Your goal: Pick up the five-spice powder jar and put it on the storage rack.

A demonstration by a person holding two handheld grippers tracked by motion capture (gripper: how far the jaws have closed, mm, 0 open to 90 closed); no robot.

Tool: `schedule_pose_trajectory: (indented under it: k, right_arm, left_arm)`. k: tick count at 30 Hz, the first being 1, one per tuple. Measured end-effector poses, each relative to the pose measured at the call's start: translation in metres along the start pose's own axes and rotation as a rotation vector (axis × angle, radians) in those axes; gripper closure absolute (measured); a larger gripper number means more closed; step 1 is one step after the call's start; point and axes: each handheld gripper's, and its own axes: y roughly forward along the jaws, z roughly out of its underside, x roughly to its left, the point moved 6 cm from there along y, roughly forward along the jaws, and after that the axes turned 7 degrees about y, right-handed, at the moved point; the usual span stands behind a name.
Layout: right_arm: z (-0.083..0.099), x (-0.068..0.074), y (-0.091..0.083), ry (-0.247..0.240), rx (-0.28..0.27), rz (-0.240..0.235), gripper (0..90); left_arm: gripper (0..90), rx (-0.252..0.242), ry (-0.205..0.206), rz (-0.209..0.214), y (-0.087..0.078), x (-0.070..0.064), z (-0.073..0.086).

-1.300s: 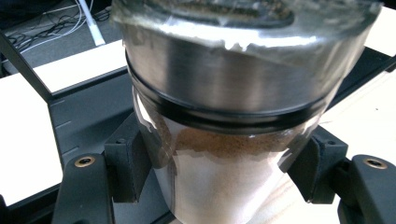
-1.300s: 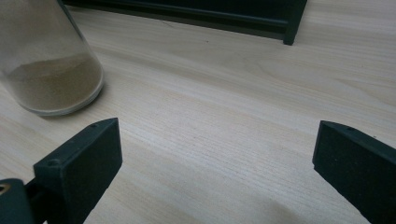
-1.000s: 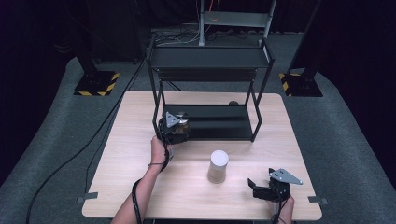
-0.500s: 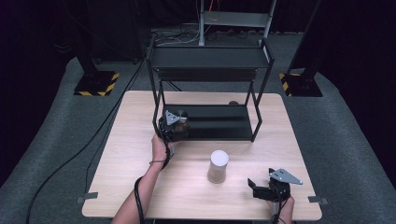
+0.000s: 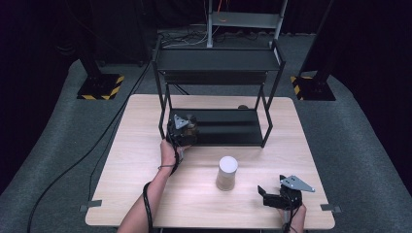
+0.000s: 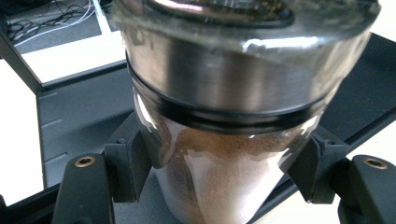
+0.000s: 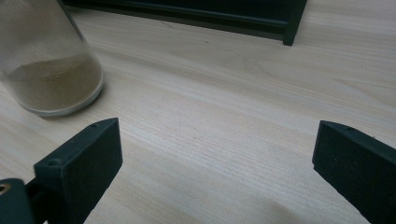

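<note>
Left claw [image 6: 219, 186] grips a brown-powder jar [image 6: 224, 116], seen close-up; high view places it at the rack [image 5: 218, 127]; right claw [image 5: 275, 197] gapes empty

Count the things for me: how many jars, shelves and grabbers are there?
Jars: 2 (one held, one on the table)
Shelf racks: 1
Grabbers: 2 (left, right)
Total: 5

The spice jar [image 6: 224, 140] has its lid cut off at the top edge; the white-capped jar [image 7: 46, 60] is cropped too.
</note>
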Motion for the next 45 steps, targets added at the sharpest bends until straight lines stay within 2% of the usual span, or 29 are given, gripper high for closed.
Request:
schedule_pose_trajectory:
  k: [15,17,28,45]
  right_arm:
    - [0.0,0.0,0.0,-0.001,0.002,-0.002,0.6]
    - [0.0,0.0,0.0,-0.001,0.0,-0.002,0.6]
    - [0.0,0.0,0.0,-0.002,0.002,-0.002,0.6]
    - [0.0,0.0,0.0,-0.002,-0.001,-0.002,0.6]
  left_arm:
    - [31.3,0.017,0.006,-0.023,0.01,-0.001,0.006]
    - [31.3,0.011,-0.006,-0.019,0.011,-0.001,0.007]
    - [31.2,-0.015,-0.01,-0.029,0.013,-0.002,0.012]
    - [31.0,-0.015,-0.007,-0.037,0.016,-0.002,0.011]
